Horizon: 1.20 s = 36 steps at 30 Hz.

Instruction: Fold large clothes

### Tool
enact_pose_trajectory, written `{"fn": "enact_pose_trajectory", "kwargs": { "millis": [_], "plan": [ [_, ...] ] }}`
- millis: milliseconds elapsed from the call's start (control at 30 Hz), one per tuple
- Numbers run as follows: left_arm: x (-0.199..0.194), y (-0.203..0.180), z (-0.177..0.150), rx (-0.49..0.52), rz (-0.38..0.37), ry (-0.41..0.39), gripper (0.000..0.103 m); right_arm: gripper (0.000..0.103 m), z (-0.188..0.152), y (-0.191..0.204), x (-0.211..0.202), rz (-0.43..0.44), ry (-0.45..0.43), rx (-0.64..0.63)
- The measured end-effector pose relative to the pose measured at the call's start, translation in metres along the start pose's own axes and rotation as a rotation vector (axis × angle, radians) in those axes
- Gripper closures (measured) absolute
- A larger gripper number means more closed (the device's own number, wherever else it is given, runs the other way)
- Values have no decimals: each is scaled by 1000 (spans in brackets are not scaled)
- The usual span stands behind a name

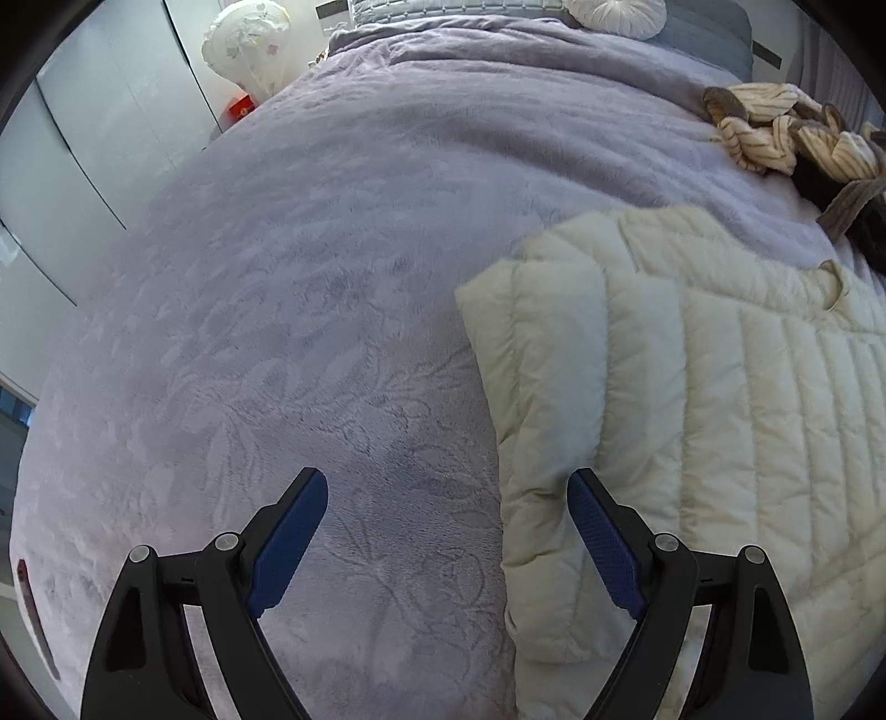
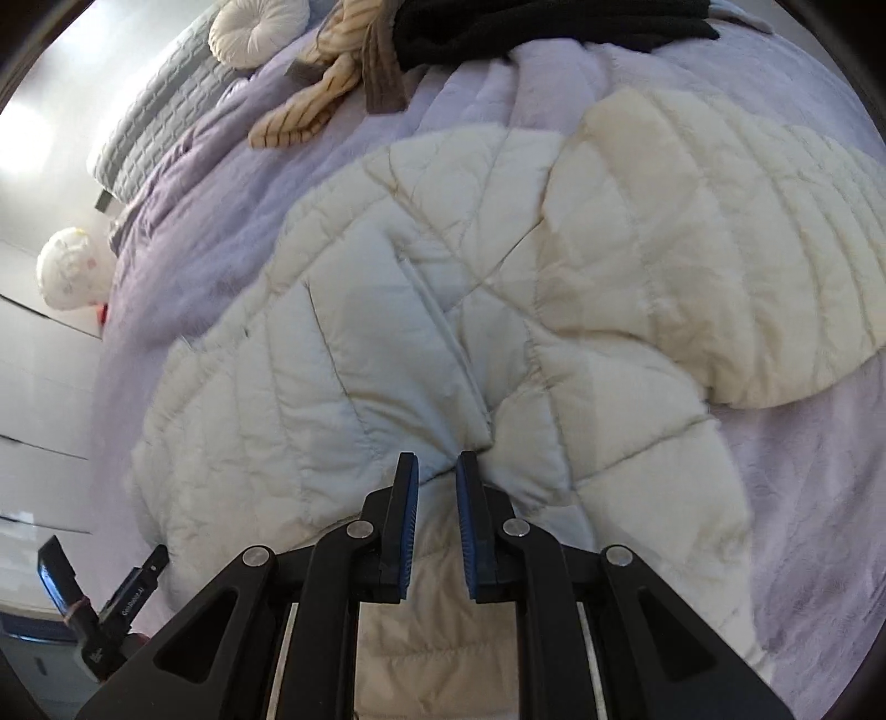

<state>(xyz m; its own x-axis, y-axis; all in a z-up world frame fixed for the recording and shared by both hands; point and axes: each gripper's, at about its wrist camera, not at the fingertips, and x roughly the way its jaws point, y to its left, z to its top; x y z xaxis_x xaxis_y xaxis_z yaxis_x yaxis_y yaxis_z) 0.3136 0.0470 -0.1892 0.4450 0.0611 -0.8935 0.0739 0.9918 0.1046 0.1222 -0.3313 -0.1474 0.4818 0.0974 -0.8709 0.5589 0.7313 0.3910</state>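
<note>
on the lavender bed [image 1: 332,277] your cream puffer jacket [image 2: 443,310] looks roughly half folded, sleeve laid across. right gripper [image 2: 437,487] jaws pinch its fabric; left gripper [image 1: 448,520] jaws spread beside the jacket edge. final folds remain, i'd guess.

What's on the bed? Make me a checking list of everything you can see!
Surface: lilac plush blanket covering the bed, with a faint leaf pattern.
Job's things: cream quilted jacket lying on the blanket, a sleeve folded over its body.
Clutter: striped beige garment and black garment piled near the head of the bed; round white cushion beside them.
Grippers: left gripper open, above the jacket's edge; right gripper pinching a fold of the jacket.
Cables: nothing seen.
Surroundings: white wardrobe doors, white bag beside the bed, grey padded headboard.
</note>
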Motion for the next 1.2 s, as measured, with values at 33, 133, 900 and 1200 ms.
{"fn": "enact_pose_trajectory", "kwargs": {
  "millis": [33,133,900,1200],
  "plan": [
    [-3,-1,1,0,-2,1,14,66,0,-1,-4,5,0,-2],
    [-18,-7,2,2,-14,0,14,54,-1,-10,-21,19,-4,1],
    [-119,-191,-66,229,-317,91,14,23,-24,-142,-104,66,-17,233],
    [-128,-250,-70,278,-334,108,14,0,-19,-209,-114,114,-91,414]
  ]
}}
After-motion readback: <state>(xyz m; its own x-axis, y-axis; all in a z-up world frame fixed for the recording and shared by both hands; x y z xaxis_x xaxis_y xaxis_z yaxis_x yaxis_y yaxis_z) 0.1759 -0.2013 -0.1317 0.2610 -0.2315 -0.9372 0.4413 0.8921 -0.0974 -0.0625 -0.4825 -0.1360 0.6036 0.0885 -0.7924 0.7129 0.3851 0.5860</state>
